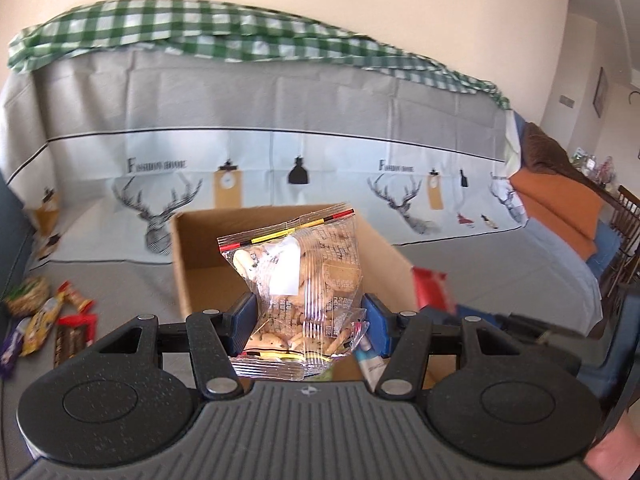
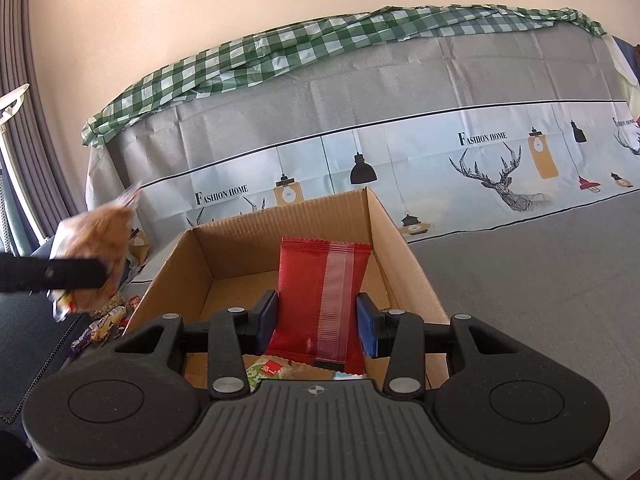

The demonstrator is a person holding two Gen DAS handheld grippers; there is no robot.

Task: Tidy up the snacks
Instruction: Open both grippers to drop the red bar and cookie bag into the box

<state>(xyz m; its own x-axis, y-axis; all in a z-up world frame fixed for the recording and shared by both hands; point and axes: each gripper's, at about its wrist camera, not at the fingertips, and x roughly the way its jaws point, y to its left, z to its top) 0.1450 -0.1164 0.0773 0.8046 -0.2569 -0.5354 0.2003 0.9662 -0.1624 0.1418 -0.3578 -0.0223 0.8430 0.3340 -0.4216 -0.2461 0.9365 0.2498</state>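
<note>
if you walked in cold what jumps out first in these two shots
Each gripper holds a snack upright over the open cardboard box: the left gripper pinches a clear bag of small crackers, and the right gripper pinches a red snack packet. Behind the box hangs a grey cloth printed with deer heads and lamps, topped by a green checked cloth. More loose snacks lie left of the box.
</note>
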